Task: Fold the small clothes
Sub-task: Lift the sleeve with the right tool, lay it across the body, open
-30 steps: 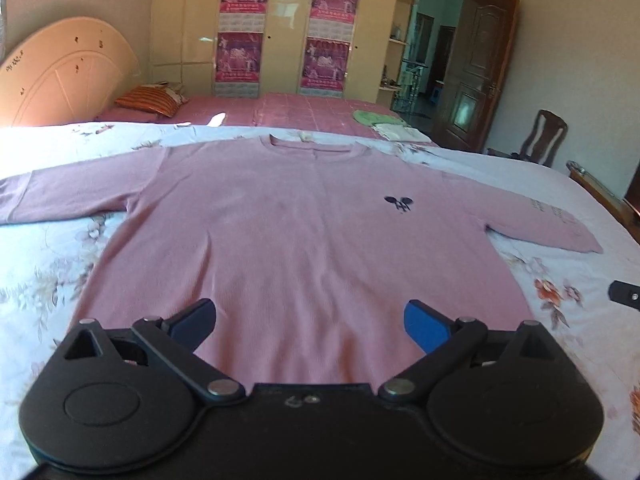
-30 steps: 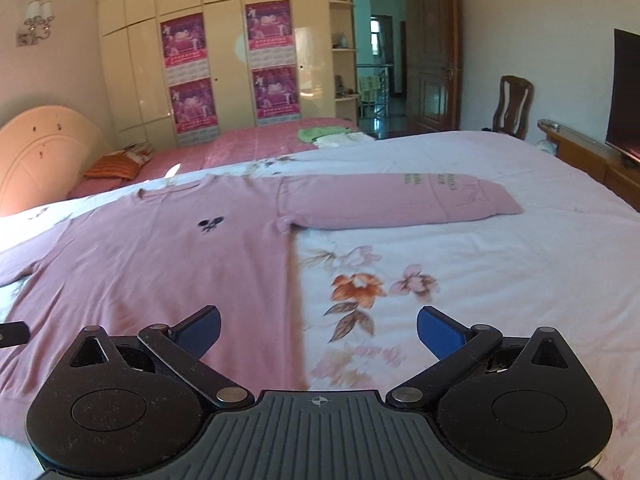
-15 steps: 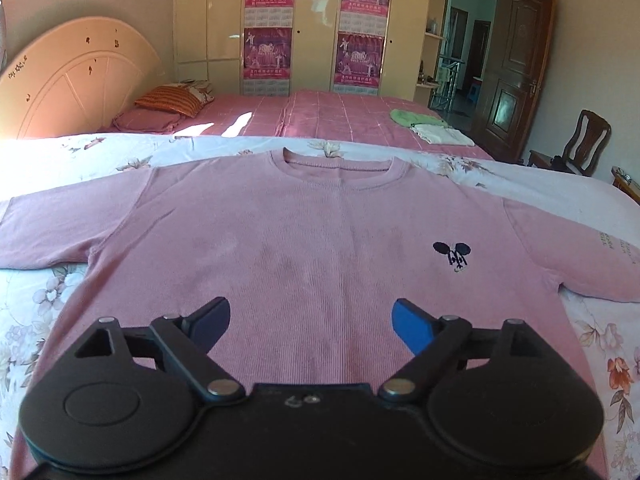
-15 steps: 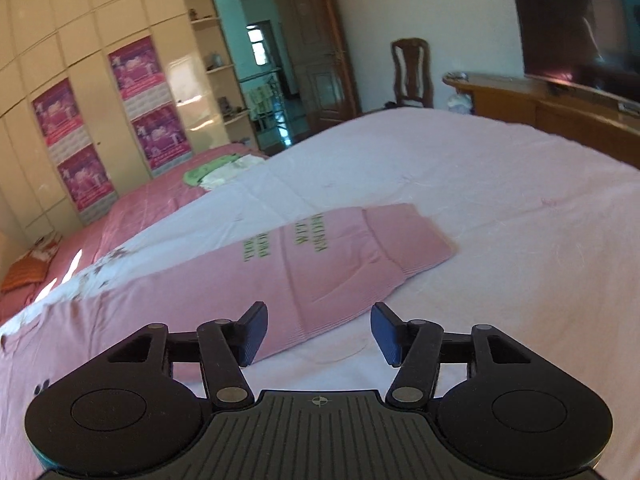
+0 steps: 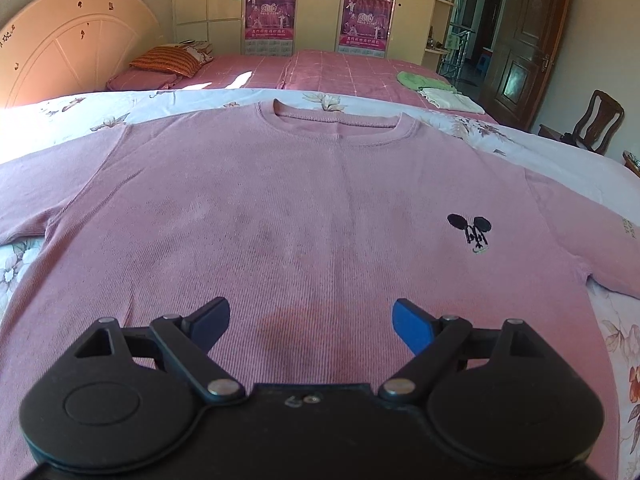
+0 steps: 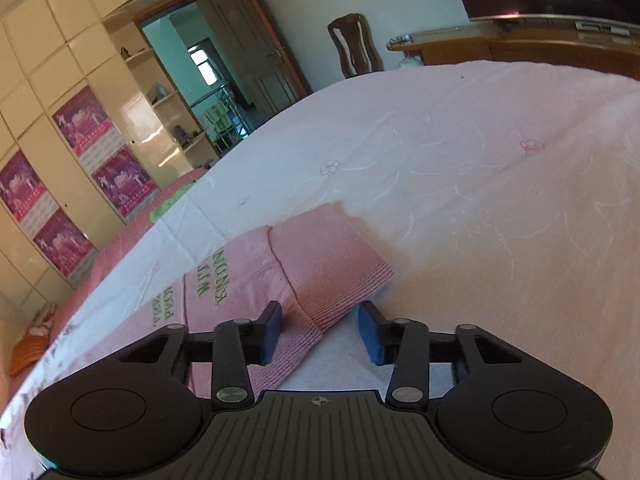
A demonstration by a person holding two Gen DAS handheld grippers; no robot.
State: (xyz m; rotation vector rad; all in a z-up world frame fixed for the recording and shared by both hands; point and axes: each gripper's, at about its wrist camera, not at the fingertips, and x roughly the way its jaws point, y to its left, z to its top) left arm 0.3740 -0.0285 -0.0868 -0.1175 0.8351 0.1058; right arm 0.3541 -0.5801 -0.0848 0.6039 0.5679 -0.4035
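Note:
A pink long-sleeved sweater [image 5: 280,220] lies flat, front up, on the bed, with a small black mouse logo [image 5: 472,230] on its chest. My left gripper [image 5: 310,320] is open and empty, low over the sweater's lower middle. In the right wrist view the sweater's right sleeve [image 6: 240,280] with green lettering ends in a ribbed cuff [image 6: 336,272]. My right gripper [image 6: 320,334] is open, its jaws standing on either side of the cuff's near corner.
The bed has a white floral sheet [image 6: 480,184]. Behind it stands a second bed with a pink cover [image 5: 340,72], an orange pillow [image 5: 168,60] and folded green and white cloths [image 5: 436,88]. A wooden chair [image 5: 596,120] and a door [image 5: 524,36] are at the right.
My left gripper has moved forward over the sweater's body. My right gripper has swung right to the sleeve end, dropped to the cuff, and its jaws have narrowed around it.

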